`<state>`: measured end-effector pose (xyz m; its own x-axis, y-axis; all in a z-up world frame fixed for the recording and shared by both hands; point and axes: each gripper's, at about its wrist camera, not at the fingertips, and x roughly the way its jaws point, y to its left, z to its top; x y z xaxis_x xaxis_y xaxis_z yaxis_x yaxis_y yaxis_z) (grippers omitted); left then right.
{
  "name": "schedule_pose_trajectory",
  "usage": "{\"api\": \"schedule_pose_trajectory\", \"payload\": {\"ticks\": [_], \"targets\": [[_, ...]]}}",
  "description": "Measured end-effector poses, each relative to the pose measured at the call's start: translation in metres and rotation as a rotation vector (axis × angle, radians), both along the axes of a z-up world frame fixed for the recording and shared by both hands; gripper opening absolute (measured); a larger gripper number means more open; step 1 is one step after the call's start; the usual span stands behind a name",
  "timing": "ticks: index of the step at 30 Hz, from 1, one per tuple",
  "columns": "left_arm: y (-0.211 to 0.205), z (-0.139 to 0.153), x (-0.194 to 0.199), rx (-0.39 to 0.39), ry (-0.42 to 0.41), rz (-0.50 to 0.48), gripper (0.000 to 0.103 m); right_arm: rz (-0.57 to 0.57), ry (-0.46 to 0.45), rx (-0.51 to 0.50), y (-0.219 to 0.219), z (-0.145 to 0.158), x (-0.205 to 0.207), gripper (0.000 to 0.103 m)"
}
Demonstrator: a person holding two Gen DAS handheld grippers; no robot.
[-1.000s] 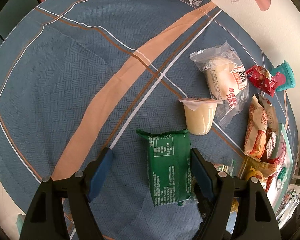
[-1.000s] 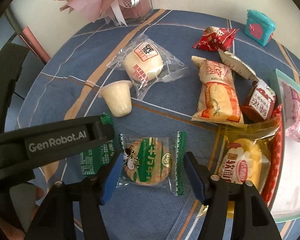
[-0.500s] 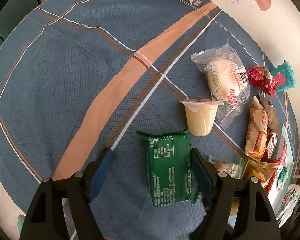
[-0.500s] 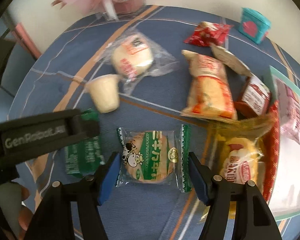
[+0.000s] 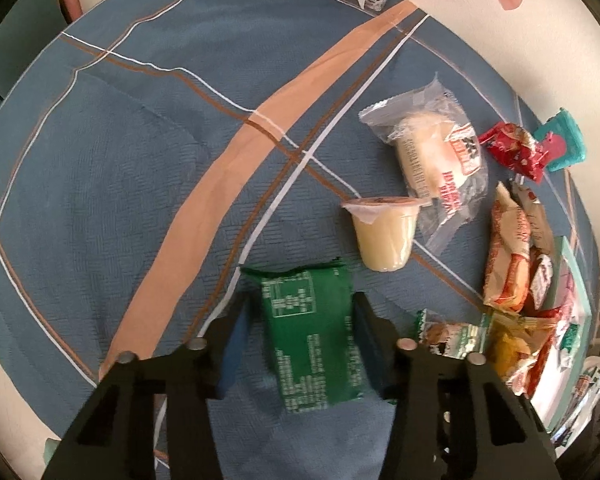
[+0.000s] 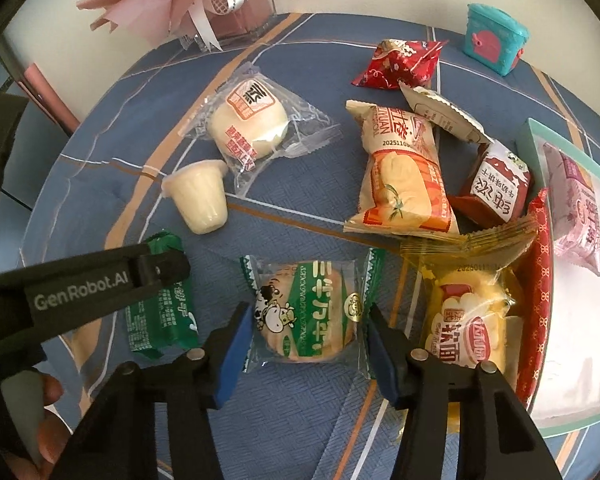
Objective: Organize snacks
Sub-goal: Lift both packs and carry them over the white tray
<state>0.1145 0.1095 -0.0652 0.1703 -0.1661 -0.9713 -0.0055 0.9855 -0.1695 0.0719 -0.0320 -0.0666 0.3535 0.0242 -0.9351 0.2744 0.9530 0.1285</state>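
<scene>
Left gripper [image 5: 300, 332] jaws closing on green packet [image 5: 312, 336], pads at its sides. Right gripper [image 6: 306, 340] jaws closing around cracker packet [image 6: 308, 312], pads just beside its edges, contact unclear. Jelly cup [image 5: 384, 236] lies just beyond the green packet; bun packet [image 6: 252, 128] behind it. Tray [image 6: 528, 140] and piled snacks crowd the table's right edge. Blue tablecloth [image 5: 120, 160] bare toward the left edge.

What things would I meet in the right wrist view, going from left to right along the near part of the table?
Left gripper → dark green packet → green and white cracker packet between the closing jaws of the right gripper → yellow cake packet → tray.
</scene>
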Motion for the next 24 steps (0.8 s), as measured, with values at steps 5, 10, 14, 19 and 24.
{"api": "schedule_pose_trajectory", "payload": {"ticks": [5, 10, 14, 19, 24], "targets": [[-0.008, 0.005, 0.0, -0.006, -0.008, 0.0, 0.042, -0.005, -0.002, 0.015, -0.005, 0.004, -0.002, 0.056], [-0.01, 0.014, 0.0, -0.023, -0.024, -0.003, 0.041, -0.014, -0.021, 0.046, -0.011, 0.014, -0.004, 0.055], [-0.011, 0.028, -0.001, -0.028, -0.054, -0.001, 0.041, -0.019, -0.047, 0.054, -0.015, 0.025, -0.007, 0.055], [-0.013, 0.051, -0.005, -0.04, -0.109, 0.008, 0.041, -0.029, -0.105, 0.064, -0.021, 0.046, -0.016, 0.055], [-0.004, 0.071, -0.006, -0.055, -0.169, 0.014, 0.041, -0.043, -0.16, 0.069, -0.025, 0.07, -0.026, 0.055]]}}
